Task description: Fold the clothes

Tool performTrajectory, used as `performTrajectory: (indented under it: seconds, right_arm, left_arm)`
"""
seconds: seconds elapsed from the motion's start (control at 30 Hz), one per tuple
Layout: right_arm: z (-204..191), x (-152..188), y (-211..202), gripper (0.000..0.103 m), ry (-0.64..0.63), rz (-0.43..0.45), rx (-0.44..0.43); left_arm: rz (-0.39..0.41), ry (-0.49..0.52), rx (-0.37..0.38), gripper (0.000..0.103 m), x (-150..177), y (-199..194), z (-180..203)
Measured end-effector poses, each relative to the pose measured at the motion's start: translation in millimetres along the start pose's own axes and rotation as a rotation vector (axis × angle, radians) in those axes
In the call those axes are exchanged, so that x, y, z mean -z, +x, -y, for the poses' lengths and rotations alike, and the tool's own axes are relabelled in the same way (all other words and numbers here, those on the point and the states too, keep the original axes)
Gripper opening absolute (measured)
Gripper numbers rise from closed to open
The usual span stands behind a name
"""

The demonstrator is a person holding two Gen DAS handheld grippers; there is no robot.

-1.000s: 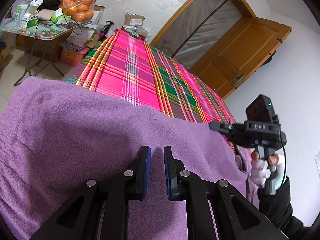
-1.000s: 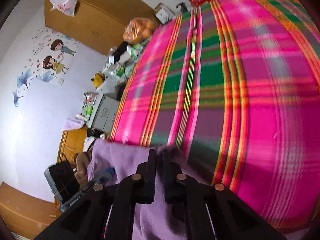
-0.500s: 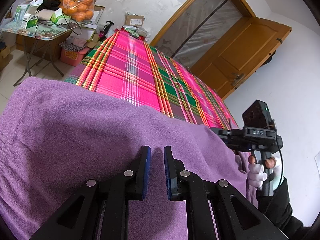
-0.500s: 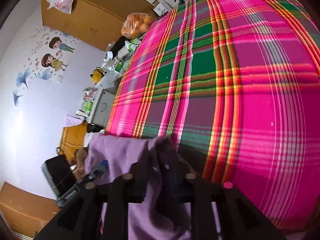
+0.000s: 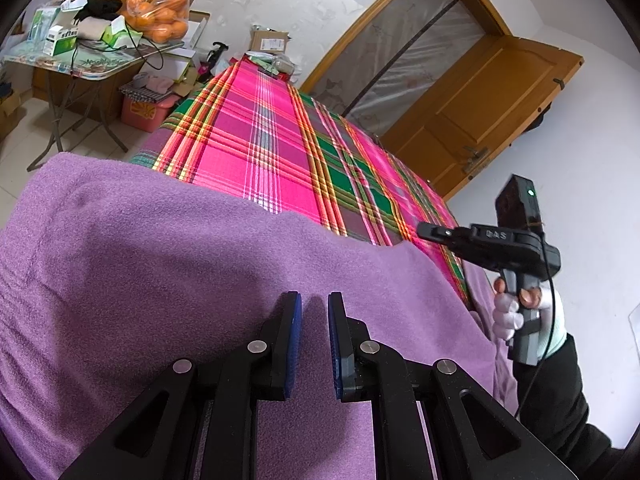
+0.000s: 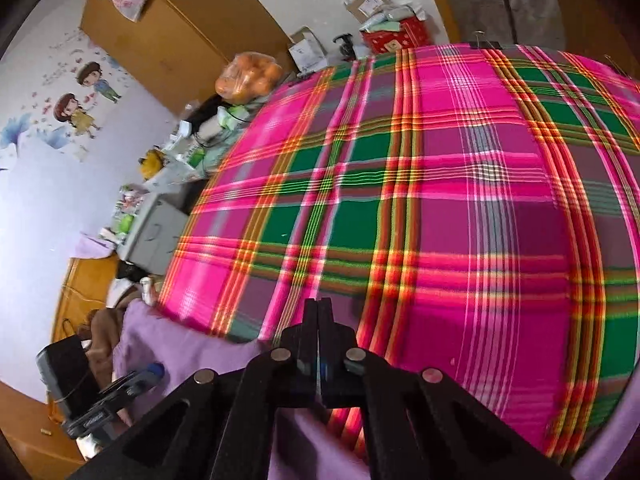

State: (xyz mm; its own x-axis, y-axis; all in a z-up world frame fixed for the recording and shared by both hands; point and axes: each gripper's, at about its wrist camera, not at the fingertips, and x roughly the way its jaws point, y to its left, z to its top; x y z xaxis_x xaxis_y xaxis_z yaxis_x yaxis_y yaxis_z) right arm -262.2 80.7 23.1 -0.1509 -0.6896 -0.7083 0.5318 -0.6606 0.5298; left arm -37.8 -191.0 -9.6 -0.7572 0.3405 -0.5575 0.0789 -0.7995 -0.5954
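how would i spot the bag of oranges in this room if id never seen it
Start from the bed with the bright pink and green plaid sheet and look past its far corner to the folding table by the wooden cupboard. The bag of oranges sits on top of it, among green and white boxes. It is the only clear plastic bag stuffed with round orange fruit.

Garment point(image 5: 168, 264) on bed point(image 5: 272, 160), table point(image 5: 80, 68) beyond bed's corner
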Motion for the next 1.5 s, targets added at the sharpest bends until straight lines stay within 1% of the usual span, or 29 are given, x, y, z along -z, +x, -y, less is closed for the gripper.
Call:
performTrajectory:
  seconds: [0.03, 0.1, 0.13, 0.17, 0.27, 0.3, 0.37, 0.43, 0.47, 0.5, 0.53, 0.6, 0.63, 0.7, 0.73, 0.77, 0.8, 0.83, 0.9, 0.93, 1.0, 1.03, 1.1, 1.17, 1.27, 1.33, 1.4, 1.43, 1.5]
  right_arm:
    - [-2.7, 7.4, -5.8, 0.003, -0.019, 0.003, -0.020]
    - [-7.8, 23.0, -17.5, 0.014, -0.058, 0.006, -0.054]
    - [-8.8, 31.2, -20.9, 0.023, -0.067, -0.003, -0.066]
    - [-9.6, 39.5, -23.8, 0.028, -0.076, -0.015, -0.078]
    - [-12.7, 62.7, -29.8, 0.028, -0.090, -0.049, -0.088]
    - [-15.4, 68.1, -32.7, 0.028, -0.088, -0.040, -0.084]
    - [-25.6, 77.0, -46.6, 0.028, -0.080, 0.049, -0.110]
    - [-43.4, 86.4, -60.9, 0.028, -0.094, 0.161, -0.202]
    - [-53.7, 90.4, -61.3, 0.028, -0.108, 0.176, -0.231]
    - [-65.8, 93.1, -57.3, 0.028, -0.129, 0.160, -0.236]
    - [-77.4, 94.3, -49.0, 0.028, -0.147, 0.130, -0.227]
    - [-93.9, 95.3, -30.6, 0.028, -0.164, 0.067, -0.195]
    - [-95.1, 92.5, -17.6, 0.028, -0.144, 0.035, -0.163]
    - [-83.0, 82.3, 6.2, 0.028, -0.051, 0.002, -0.126]
    - [-70.4, 78.8, 11.5, 0.028, 0.004, 0.005, -0.108]
    - [-56.6, 75.6, 15.7, 0.027, 0.060, 0.011, -0.090]
    - [-42.9, 72.4, 19.9, 0.018, 0.115, 0.017, -0.072]
    - [-24.6, 71.5, 23.0, 0.000, 0.204, 0.028, -0.082]
    - [2.5, 75.2, 23.2, 0.000, 0.345, 0.049, -0.153]
    - [6.8, 76.5, 18.2, 0.000, 0.365, 0.068, -0.144]
    - [-0.6, 77.2, 10.3, 0.000, 0.354, 0.093, -0.098]
    - [-6.5, 77.3, 7.1, 0.006, 0.350, 0.101, -0.079]
    - [-21.1, 73.3, 6.6, 0.007, 0.328, 0.093, -0.106]
    - [-46.0, 68.2, 13.9, 0.009, 0.271, 0.061, -0.145]
    - [-77.2, 70.8, 31.2, 0.011, 0.183, -0.002, -0.162]
    - [-85.5, 69.9, 48.0, 0.011, 0.170, -0.035, -0.151]
    - [-78.6, 60.8, 64.7, 0.009, 0.194, -0.056, -0.130]
    - [-68.7, 55.7, 62.7, 0.002, 0.225, -0.033, -0.126]
    - [-47.2, 45.9, 55.4, 0.001, 0.293, 0.022, -0.118]
  left_arm:
    - [0.000, 0.000, 0.000, 0.012, 0.0, 0.0, 0.1]
    - [0.001, 0.001, 0.002, 0.012, 0.1, 0.0, 0.2]
    - [0.001, 0.001, 0.002, 0.012, -0.1, 0.3, 0.2]
    - [0.001, 0.001, 0.002, 0.012, -0.4, 0.5, 0.3]
    - [0.007, 0.003, 0.006, 0.012, -0.3, -0.1, 0.7]
    - [0.012, 0.004, 0.009, 0.012, -0.4, -1.1, 0.8]
    - [0.051, 0.002, 0.010, 0.012, -0.8, -7.7, 0.8]
    - [0.104, 0.008, 0.001, 0.012, -2.5, -16.4, 1.5]
    - [0.131, 0.012, -0.005, 0.012, -3.5, -20.9, 2.0]
    - [0.143, 0.018, -0.021, 0.012, -5.4, -23.0, 3.6]
    - [0.131, 0.031, -0.051, 0.012, -8.9, -21.7, 7.0]
    - [0.079, 0.062, -0.134, 0.012, -16.9, -13.7, 13.3]
    - [0.053, 0.058, -0.168, 0.012, -21.6, -7.7, 11.1]
    - [0.002, 0.024, -0.223, 0.012, -31.9, 6.3, -0.3]
    - [-0.005, -0.004, -0.233, 0.012, -34.9, 7.9, -8.3]
    - [0.000, -0.040, -0.231, 0.008, -36.5, 5.9, -18.0]
    - [0.010, -0.075, -0.223, 0.008, -37.6, 1.2, -27.3]
    - [0.023, -0.110, -0.212, 0.008, -38.4, -5.3, -36.4]
    - [0.074, -0.168, -0.203, 0.008, -38.7, -24.8, -55.1]
    - [0.092, -0.190, -0.194, 0.008, -38.6, -32.1, -62.3]
    - [0.118, -0.230, -0.183, 0.008, -39.8, -44.8, -72.4]
    - [0.130, -0.234, -0.196, 0.008, -40.9, -48.9, -72.6]
    - [0.156, -0.221, -0.197, 0.008, -40.9, -55.7, -63.7]
    - [0.170, -0.179, -0.178, 0.008, -40.2, -58.6, -49.5]
    - [0.160, -0.088, -0.163, 0.011, -33.7, -57.7, -28.8]
    - [0.118, -0.079, -0.185, 0.011, -28.3, -50.9, -31.5]
    - [0.083, -0.114, -0.220, 0.011, -22.8, -49.6, -47.7]
    - [0.067, -0.136, -0.238, 0.007, -20.2, -49.6, -57.1]
    - [0.070, -0.156, -0.220, 0.006, -16.5, -57.3, -64.6]
